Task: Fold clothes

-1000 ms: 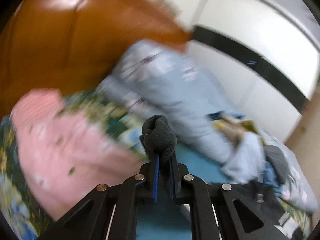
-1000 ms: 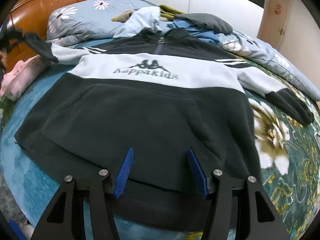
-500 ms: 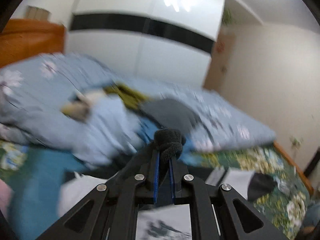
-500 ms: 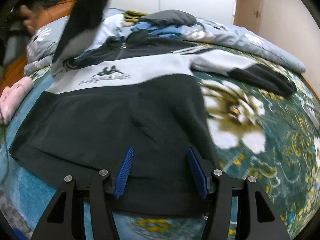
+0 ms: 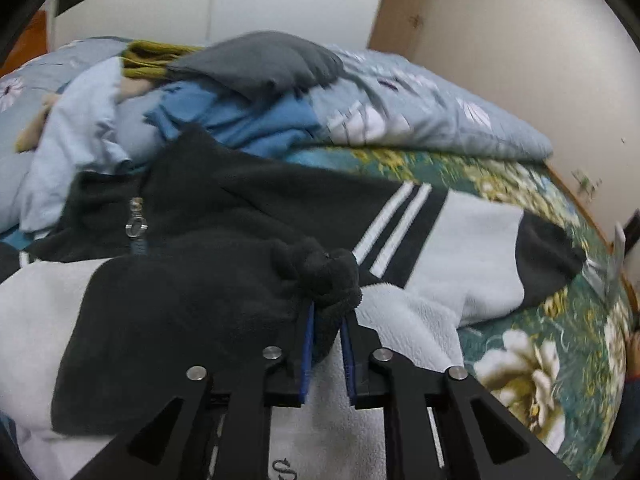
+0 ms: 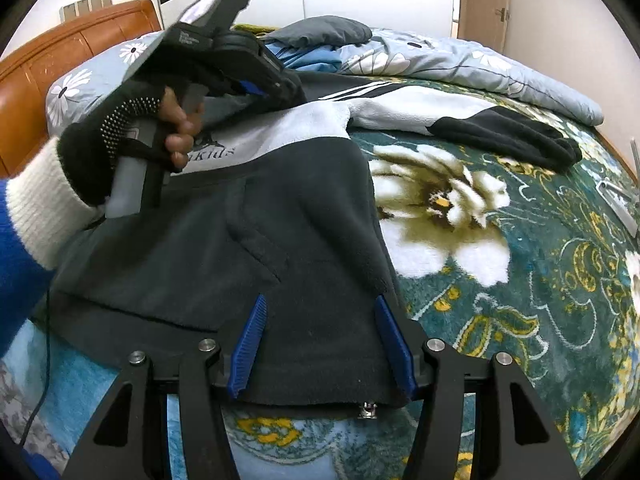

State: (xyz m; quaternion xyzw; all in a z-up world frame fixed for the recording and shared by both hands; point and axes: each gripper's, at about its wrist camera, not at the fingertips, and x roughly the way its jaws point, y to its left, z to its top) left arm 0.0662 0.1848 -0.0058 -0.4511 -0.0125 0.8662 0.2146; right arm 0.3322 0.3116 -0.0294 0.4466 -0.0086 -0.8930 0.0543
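- The left gripper has its jaws narrow and opening, the black cuff of the sweatshirt bunched between them, over the chest.
- The right gripper has its jaws wide apart above the sweatshirt's hem, nothing gripped.
- The sweatshirt lies flat on the floral bed.

We see a matt, fuzzy black-and-white fleece sweatshirt on a plush floral teal blanket, beside a glossy orange wooden headboard

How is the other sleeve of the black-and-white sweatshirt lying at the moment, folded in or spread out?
Spread out. The sleeve lies straight across the floral blanket, clear of the sweatshirt body, with its black cuff pointing away.
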